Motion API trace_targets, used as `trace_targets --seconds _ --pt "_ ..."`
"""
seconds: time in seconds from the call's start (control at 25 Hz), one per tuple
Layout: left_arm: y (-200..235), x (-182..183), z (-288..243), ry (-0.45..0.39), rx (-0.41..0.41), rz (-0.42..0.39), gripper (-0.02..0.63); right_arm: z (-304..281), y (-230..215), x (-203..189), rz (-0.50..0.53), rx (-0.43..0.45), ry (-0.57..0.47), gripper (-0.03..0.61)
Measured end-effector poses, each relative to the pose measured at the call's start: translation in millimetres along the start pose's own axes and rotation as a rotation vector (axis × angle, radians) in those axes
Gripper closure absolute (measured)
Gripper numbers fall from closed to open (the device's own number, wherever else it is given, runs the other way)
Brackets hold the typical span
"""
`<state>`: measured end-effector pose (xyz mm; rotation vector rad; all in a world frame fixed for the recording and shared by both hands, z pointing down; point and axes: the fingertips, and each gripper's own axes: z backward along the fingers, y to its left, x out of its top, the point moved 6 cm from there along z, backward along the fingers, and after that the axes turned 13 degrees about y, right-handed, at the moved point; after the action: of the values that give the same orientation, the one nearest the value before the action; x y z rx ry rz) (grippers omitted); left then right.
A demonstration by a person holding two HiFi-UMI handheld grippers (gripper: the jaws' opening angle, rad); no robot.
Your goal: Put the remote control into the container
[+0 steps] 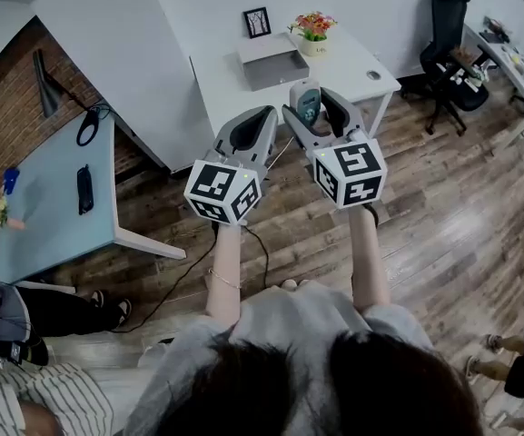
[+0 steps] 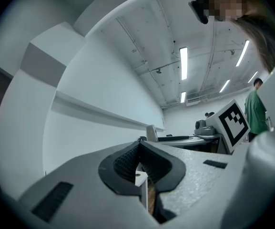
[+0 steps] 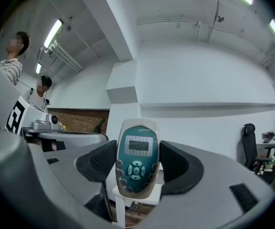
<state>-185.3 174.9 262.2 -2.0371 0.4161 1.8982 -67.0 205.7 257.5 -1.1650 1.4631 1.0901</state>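
Remote in hand, in the air short of the white table (image 1: 357,60), where a grey container (image 1: 275,69) waits.
The left gripper (image 1: 256,123) is empty, its jaws pressed together. The right gripper (image 3: 136,165) is clamped on the remote control (image 3: 136,157), which stands upright between the pads, gripped by its long sides with the buttons facing the camera. The remote looks light, rigid and smooth-shelled, so probably slippery. A side grip at mid-body, clear of the buttons, seems soundest.
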Motion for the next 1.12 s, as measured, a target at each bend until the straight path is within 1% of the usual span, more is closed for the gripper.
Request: trace_targets --seconds 0.16,0.4,0.64,0.88,1.12 --pt "0 -6 -6 0.017 0.007 0.026 0.611 2 -8 -11 -0.038 0.002 0.025 0.295" --pt "-4 -26 -9 0.067 0.044 0.058 0.611 2 -17 -31 -0.064 0.034 0.064 0.295" --pt "1 -32 -19 0.087 0.077 0.074 0.611 -13 -33 -32 -0.065 0.062 0.074 0.295" --pt "17 -32 -46 0.089 0.078 0.061 0.611 -38 -53 -30 -0.056 0.076 0.072 0.295" --pt "43 -34 -87 0.085 0.056 0.058 0.611 -74 -79 -30 -0.051 0.069 0.077 0.295"
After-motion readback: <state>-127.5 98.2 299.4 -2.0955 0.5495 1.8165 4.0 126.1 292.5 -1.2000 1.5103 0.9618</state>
